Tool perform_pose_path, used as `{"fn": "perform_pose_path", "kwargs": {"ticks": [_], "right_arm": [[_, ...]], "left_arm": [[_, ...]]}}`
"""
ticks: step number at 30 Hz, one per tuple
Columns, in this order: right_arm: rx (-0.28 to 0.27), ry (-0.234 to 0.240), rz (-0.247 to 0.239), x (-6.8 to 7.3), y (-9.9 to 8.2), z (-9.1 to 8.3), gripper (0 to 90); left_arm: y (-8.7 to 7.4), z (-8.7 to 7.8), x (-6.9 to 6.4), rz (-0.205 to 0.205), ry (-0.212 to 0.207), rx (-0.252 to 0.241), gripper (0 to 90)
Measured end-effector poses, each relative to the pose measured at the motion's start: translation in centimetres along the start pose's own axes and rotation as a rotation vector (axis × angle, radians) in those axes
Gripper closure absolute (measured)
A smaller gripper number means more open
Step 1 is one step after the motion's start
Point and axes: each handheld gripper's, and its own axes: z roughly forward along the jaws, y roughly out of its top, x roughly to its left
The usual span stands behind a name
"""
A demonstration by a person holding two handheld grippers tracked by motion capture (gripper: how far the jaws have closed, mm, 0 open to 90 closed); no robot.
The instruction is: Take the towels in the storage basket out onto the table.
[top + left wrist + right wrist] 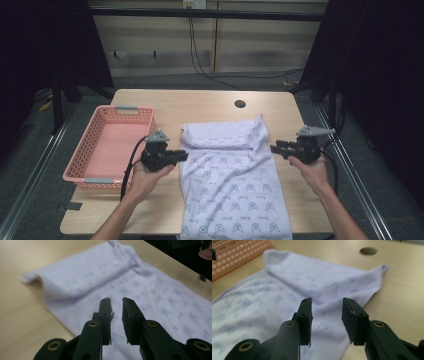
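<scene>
A white cloth (230, 180) with a small blue print lies flat down the middle of the wooden table (200, 102), its far end folded back on itself and its near end hanging over the front edge. My left gripper (185, 156) hovers at the cloth's left edge, pointing right. In the left gripper view its jaws (116, 300) stand a little apart over the cloth (150, 290), with nothing between them. My right gripper (273, 148) is at the cloth's right edge, pointing left. Its jaws (327, 300) stand wider apart above the cloth (287, 285), also with nothing between them.
A pink plastic basket (80, 150) sits on the left part of the table, close to my left hand; its wall (234, 255) appears in the right gripper view. A round cable hole (240, 104) lies beyond the cloth. Bare tabletop flanks the cloth on the right.
</scene>
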Motion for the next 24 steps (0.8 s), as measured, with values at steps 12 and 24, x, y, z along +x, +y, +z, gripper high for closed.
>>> {"fn": "perform_pose_path", "kwargs": {"ticks": [12, 24], "right_arm": [[0.207, 0.102, -0.049, 6.3, -8.1, -2.0, 57.5], [0.253, 0.042, -0.098, 6.2, -9.0, -1.6, 83.3]], "left_arm": [[-6.9, 0.6, -3.4, -0.025, 0.004, 0.169, 59.8], [-6.9, -1.3, -3.0, -0.029, -0.006, 0.115, 89.0]]}}
